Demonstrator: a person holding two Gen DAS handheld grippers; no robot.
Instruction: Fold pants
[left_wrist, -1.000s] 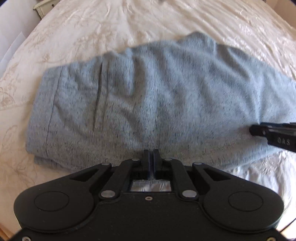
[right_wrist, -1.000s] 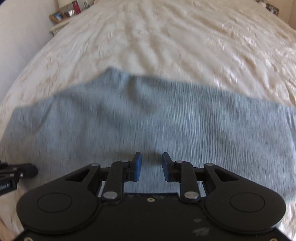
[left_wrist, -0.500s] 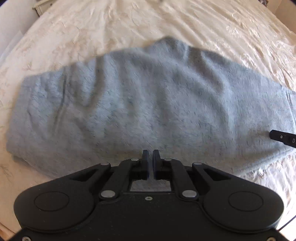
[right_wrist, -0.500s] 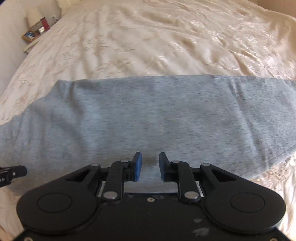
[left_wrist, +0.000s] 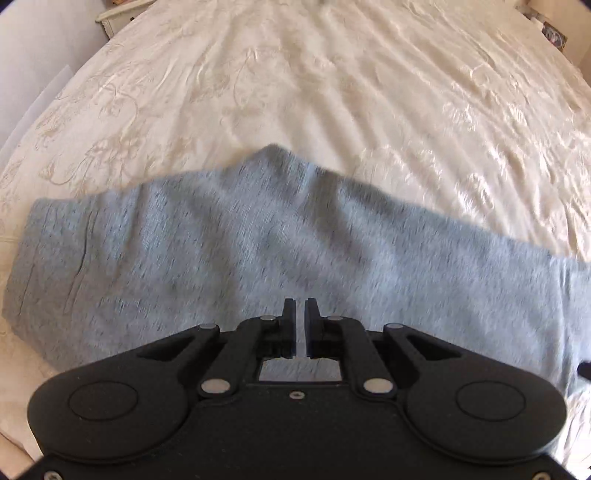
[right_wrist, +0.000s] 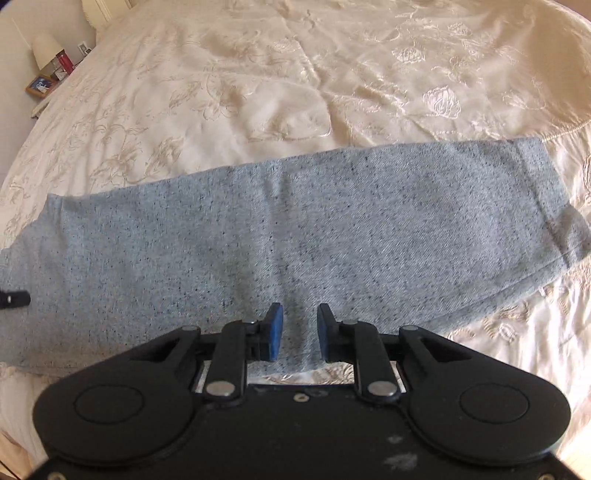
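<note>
Your grey pants (left_wrist: 280, 251) lie spread across the middle of the frame in both wrist views, folded lengthwise into one long band on the cream embroidered bedspread (left_wrist: 332, 92). In the left wrist view the cloth is blurred; its far edge rises to a peak just above the frame's centre, and a seam line shows near the left end.

Your left gripper (left_wrist: 299, 314) sits at the lower centre of its frame, over the near edge of the pants. Its black fingers (left_wrist: 289, 325) stand almost together with only a thin slit between them, and no cloth shows in that slit.

Your right gripper (right_wrist: 300, 321) is at the lower centre of its frame, over the near edge of the pants (right_wrist: 295, 229). Its blue-padded fingers (right_wrist: 275, 330) stand apart, released, with grey cloth visible through the gap. The hemmed cuff end lies at the right of that frame.

In the upper left of the right wrist view a nightstand (right_wrist: 40, 88) carries a lamp (right_wrist: 46, 50).
</note>
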